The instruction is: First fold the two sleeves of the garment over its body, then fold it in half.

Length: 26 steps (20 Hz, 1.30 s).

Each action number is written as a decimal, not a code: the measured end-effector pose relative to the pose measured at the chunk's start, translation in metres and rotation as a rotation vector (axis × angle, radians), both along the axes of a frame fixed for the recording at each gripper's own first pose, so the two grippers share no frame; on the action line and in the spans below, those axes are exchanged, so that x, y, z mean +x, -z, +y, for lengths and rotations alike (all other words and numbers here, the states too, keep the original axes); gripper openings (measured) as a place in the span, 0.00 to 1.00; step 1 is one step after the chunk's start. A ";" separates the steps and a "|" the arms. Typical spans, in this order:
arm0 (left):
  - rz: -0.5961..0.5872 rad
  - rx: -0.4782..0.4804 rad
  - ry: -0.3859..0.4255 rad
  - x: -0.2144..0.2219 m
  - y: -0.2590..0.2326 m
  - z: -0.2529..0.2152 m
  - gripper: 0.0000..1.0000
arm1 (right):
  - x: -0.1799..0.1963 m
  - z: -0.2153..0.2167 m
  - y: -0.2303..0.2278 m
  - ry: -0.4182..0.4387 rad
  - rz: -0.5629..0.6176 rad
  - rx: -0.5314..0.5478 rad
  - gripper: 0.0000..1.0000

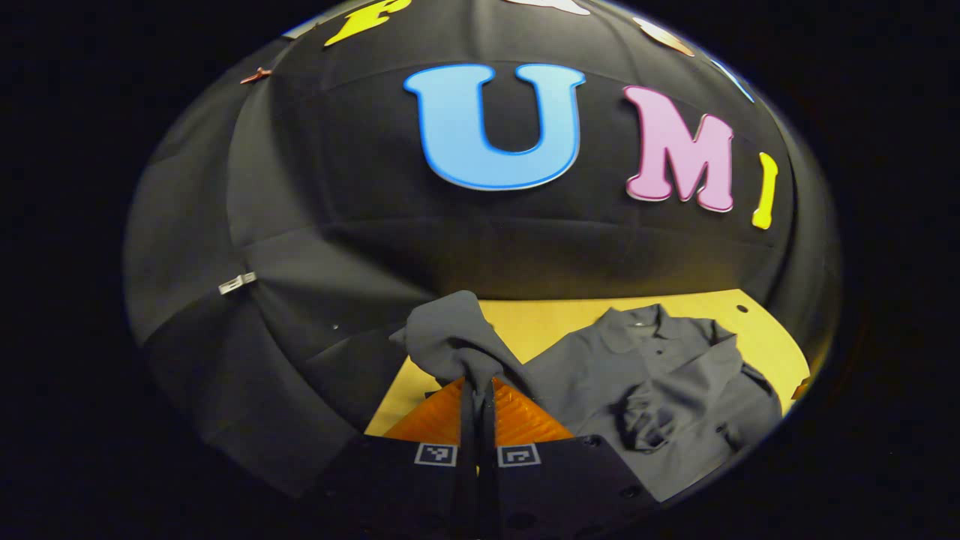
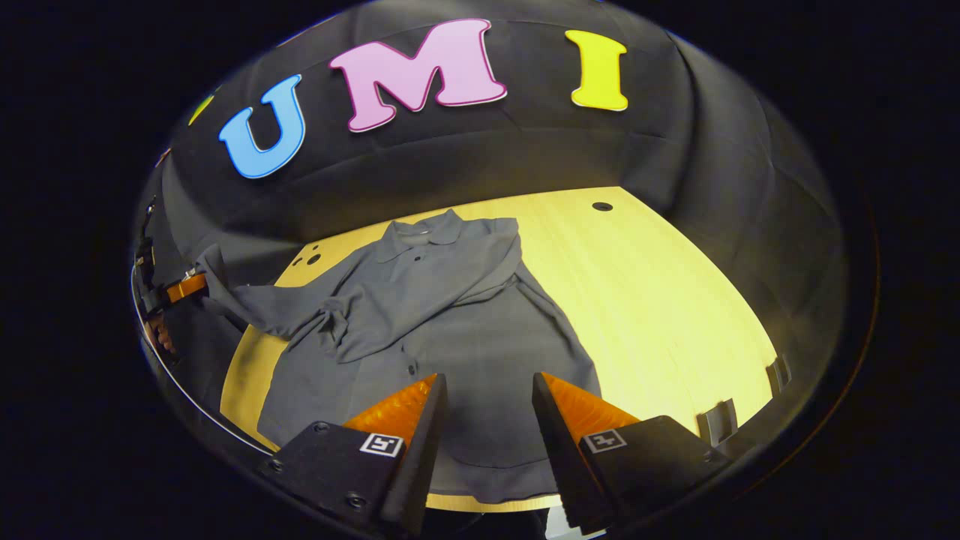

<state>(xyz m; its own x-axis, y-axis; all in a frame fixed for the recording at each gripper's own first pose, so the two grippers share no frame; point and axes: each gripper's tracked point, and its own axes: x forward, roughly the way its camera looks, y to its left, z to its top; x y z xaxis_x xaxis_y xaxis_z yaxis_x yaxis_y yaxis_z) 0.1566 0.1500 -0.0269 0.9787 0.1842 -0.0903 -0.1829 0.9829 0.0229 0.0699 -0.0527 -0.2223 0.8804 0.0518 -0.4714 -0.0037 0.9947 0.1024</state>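
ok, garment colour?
Plain dark grey garment, no pattern; clearest in the right gripper view.

A grey collared garment [image 2: 450, 330] is spread front-up on the yellow surface [image 2: 660, 292]. One sleeve [image 2: 442, 292] is folded across the garment's body; the other sleeve [image 1: 450, 337] is raised off the surface, beside the body.

At the bottom of the left gripper view we see our left gripper [image 1: 478, 390]: two wedge-shaped fingers with ribbed sloping faces, each set on a black block that carries a small square black-and-white marker, with round screw heads at lower right. At the bottom of the right gripper view our right gripper [image 2: 487, 390] has the same build: tapered ribbed wedges, matte black mounts, one square marker on each, and screws at the blocks' corners.
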 end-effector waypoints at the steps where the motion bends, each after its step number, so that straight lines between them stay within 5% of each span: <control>1: 0.006 -0.006 0.017 0.003 -0.001 -0.018 0.05 | 0.000 -0.006 -0.001 0.009 -0.005 0.007 0.72; 10: 0.047 0.018 0.213 0.026 0.003 -0.175 0.05 | -0.003 -0.059 0.007 0.076 0.001 0.065 0.80; 26: 0.320 0.087 0.282 0.122 0.145 -0.318 0.05 | 0.021 -0.138 0.045 0.104 0.095 0.092 0.80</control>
